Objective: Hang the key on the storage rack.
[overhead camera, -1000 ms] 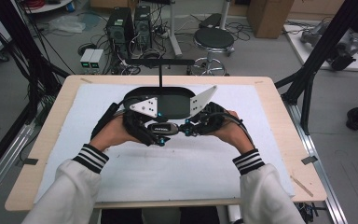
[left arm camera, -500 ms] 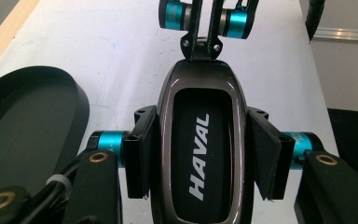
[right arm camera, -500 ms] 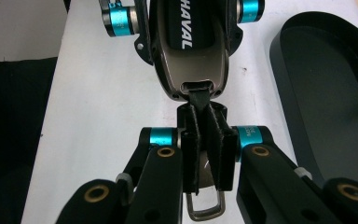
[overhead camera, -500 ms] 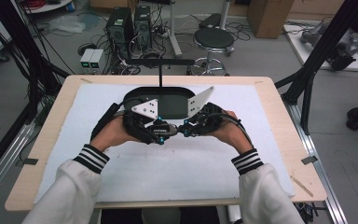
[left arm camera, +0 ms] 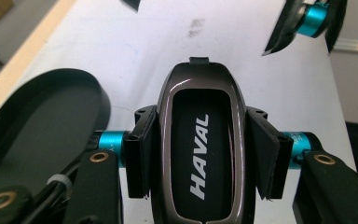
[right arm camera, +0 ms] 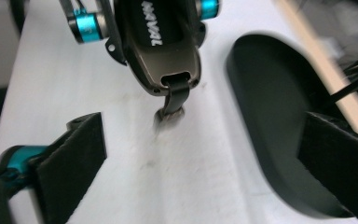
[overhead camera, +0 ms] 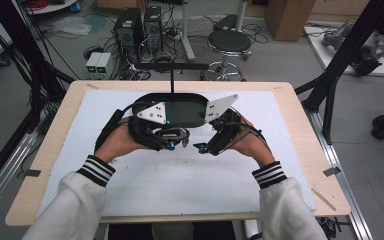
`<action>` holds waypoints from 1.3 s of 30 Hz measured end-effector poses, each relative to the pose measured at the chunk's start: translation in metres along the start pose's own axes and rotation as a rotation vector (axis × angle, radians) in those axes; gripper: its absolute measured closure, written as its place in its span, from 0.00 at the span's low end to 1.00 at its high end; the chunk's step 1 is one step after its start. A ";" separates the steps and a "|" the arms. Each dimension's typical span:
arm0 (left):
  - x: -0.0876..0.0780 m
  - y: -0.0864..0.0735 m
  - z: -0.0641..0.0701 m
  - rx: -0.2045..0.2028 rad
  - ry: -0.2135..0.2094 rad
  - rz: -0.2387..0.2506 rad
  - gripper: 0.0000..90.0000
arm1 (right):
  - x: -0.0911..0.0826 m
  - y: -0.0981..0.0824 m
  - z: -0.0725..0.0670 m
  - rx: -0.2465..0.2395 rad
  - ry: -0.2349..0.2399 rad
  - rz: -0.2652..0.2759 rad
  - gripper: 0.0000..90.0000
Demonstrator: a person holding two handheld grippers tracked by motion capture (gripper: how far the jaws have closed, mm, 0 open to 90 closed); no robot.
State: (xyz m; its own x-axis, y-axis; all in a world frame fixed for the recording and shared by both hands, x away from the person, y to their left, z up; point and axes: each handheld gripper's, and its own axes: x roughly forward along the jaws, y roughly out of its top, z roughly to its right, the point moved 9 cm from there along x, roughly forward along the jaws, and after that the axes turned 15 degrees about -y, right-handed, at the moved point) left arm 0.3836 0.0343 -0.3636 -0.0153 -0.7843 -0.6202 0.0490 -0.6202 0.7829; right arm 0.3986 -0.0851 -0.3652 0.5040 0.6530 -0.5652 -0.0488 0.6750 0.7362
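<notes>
A dark, glossy car key fob (left arm camera: 198, 93) with white HAVAL lettering sits between the black pads of my left gripper (left arm camera: 200, 158), which is shut on its two sides. From its far end hangs a short black strap (right arm camera: 175, 100), which touches the white mat. My right gripper (right arm camera: 205, 158) faces that end from a little way off. Its jaws have just been opening and stand wide apart, with nothing between the pads. In the high view the left gripper (overhead camera: 172, 142) and right gripper (overhead camera: 205, 147) meet at the table's middle, with the fob (overhead camera: 172, 134) held just above the mat.
A black oval tray (overhead camera: 180, 112) lies just behind the grippers, with a thin post and crossbar (overhead camera: 172, 66) rising at its far side. A white mat (overhead camera: 180, 185) covers the wooden table (overhead camera: 50, 165). Stool, computers and cables stand on the floor beyond.
The right gripper's jaws have spread open and now stand a little off the fob's end. The left gripper has closed on the fob. Both hands stayed in place.
</notes>
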 end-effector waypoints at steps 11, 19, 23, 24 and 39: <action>-0.017 0.005 -0.009 -0.031 0.089 0.090 0.54 | -0.025 -0.017 0.019 0.179 -0.098 0.111 0.00; -0.034 0.002 -0.021 -0.097 0.167 0.133 0.54 | -0.052 -0.058 0.028 0.312 -0.205 0.147 0.00; -0.040 -0.001 -0.026 -0.119 0.199 0.147 0.54 | -0.062 -0.073 0.030 0.348 -0.246 0.161 0.00; -0.043 -0.002 -0.029 -0.130 0.216 0.155 0.54 | -0.066 -0.085 0.029 0.367 -0.260 0.147 0.00; -0.076 -0.013 -0.059 -0.266 0.368 0.260 0.54 | -0.088 -0.145 0.026 0.516 -0.492 0.255 0.00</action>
State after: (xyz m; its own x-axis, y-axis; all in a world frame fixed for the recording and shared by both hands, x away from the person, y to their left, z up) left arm 0.4433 0.1033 -0.3290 0.3804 -0.8237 -0.4205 0.2577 -0.3422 0.9036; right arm 0.3841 -0.2491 -0.4121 0.8636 0.4575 -0.2119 0.1334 0.1981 0.9711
